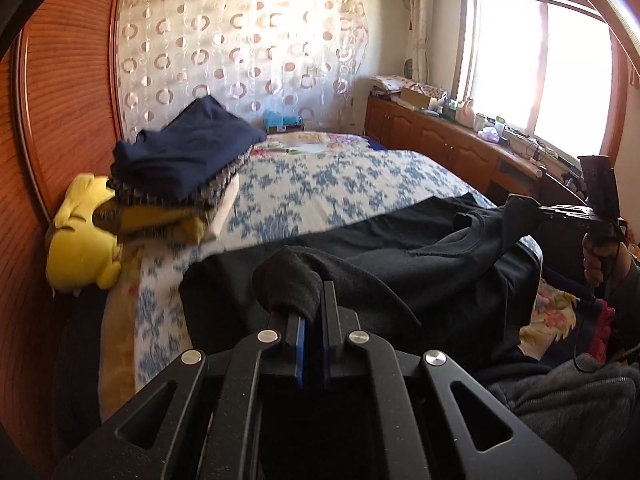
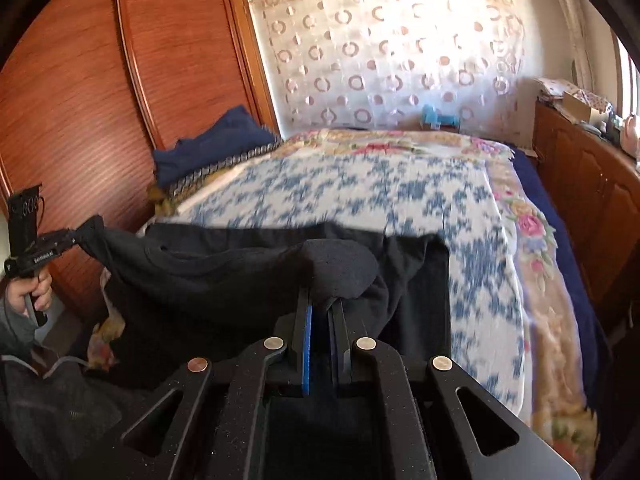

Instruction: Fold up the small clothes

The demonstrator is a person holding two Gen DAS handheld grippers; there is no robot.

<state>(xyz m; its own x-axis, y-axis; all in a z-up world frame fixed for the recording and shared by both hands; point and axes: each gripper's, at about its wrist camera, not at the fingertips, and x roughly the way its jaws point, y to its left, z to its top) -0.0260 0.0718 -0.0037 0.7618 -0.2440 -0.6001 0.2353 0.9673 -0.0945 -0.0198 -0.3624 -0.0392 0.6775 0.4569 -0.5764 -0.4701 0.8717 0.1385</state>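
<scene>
Gripping opposite corners of a black garment (image 1: pixel 360 248), both tongs, left (image 1: pixel 314 312) and right (image 2: pixel 322 316), clamp shut, stretching it unfolded over the bed (image 2: pixel 360 184); a folded pile (image 1: pixel 180 176) waits nearby.

Black garment (image 1: pixel 400 256) between hand-held grippers

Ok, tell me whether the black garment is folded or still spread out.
Spread, not folded: the black garment hangs stretched between the left gripper and right gripper, both clamped on its edge, its lower part draped on the bed.
</scene>
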